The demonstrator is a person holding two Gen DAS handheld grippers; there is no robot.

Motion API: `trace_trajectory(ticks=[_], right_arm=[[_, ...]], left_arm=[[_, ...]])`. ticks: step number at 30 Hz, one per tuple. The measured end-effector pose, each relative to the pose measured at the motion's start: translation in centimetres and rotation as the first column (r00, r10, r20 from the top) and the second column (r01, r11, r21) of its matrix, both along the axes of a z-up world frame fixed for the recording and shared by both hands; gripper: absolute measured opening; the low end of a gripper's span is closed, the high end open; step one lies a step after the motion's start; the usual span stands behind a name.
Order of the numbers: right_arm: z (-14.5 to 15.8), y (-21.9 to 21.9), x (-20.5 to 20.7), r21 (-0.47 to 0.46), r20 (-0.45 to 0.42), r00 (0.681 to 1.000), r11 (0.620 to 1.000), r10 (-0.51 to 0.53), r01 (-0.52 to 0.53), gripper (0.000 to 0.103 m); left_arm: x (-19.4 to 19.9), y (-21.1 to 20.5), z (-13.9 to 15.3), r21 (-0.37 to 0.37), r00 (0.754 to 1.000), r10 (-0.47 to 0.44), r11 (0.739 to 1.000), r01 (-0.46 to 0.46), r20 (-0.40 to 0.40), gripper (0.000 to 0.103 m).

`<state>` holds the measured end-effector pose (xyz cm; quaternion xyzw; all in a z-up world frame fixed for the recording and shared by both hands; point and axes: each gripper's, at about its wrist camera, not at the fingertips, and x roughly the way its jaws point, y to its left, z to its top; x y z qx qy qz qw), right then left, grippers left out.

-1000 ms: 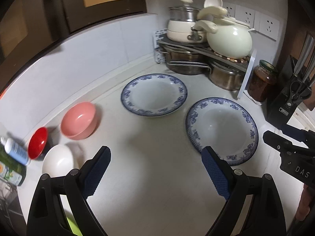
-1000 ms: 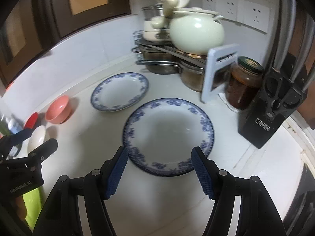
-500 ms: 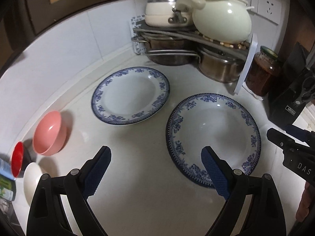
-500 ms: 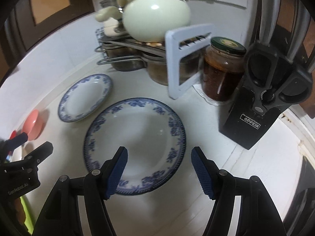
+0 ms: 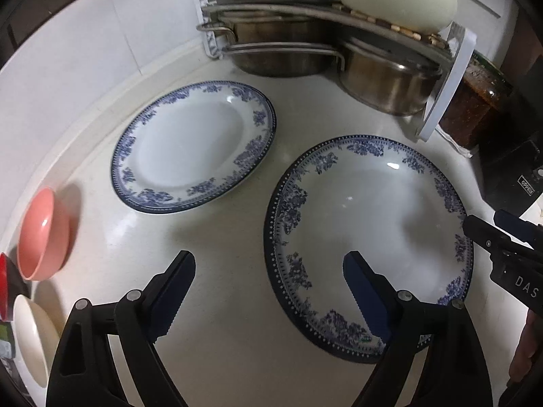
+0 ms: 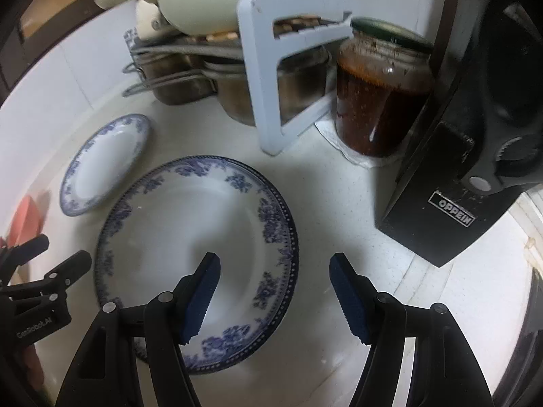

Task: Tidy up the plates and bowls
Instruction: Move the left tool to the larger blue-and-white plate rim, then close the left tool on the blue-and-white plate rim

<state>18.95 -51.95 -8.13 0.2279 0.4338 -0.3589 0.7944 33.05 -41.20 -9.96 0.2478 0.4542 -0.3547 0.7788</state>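
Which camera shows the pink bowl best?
The left wrist camera. There the pink bowl shows almost whole, open side toward the camera, beside the counter's edge. The right wrist camera catches only a blurred pink sliver at its left edge, behind the other tool.

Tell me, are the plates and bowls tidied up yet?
Not yet. Nothing looks stacked: the near plate and far plate lie side by side, and the pink bowl and white bowl sit apart. The left gripper and right gripper are open and empty, straddling opposite rims of the near plate. All the stacking is left.
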Motion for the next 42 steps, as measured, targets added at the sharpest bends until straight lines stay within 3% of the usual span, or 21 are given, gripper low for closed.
trace_trajectory(ticks=[19, 25, 33, 38, 42], right_arm=[[-3.9, -2.0, 1.4, 0.054, -0.063, 0.998, 0.999, 0.003, 0.0, 0.066], [-4.3, -2.3, 1.8, 0.08, -0.061, 0.998, 0.997, 0.007, -0.002, 0.056], [-4.3, -2.1, 2.4, 0.094, -0.062, 0.998, 0.996, 0.013, -0.008, 0.044], [-4.2, -2.3, 2.4, 0.106, -0.066, 0.998, 0.994, 0.005, 0.002, 0.035], [-4.2, -2.4, 2.3, 0.117, -0.069, 0.998, 0.993, -0.008, 0.016, 0.035]], left_arm=[[1.8, -1.7, -3.3, 0.039, 0.997, -0.001, 0.999, 0.004, -0.075, 0.072], [2.2, -1.9, -3.7, 0.032, 0.994, 0.0, 0.999, 0.003, -0.114, 0.064], [2.3, -2.0, -3.7, 0.008, 0.991, -0.009, 1.0, 0.01, -0.134, 0.038], [2.2, -2.2, -3.7, 0.018, 0.992, -0.007, 1.0, 0.01, -0.128, 0.038], [2.2, -2.1, -3.7, 0.022, 0.992, 0.002, 1.0, 0.001, -0.128, 0.037]])
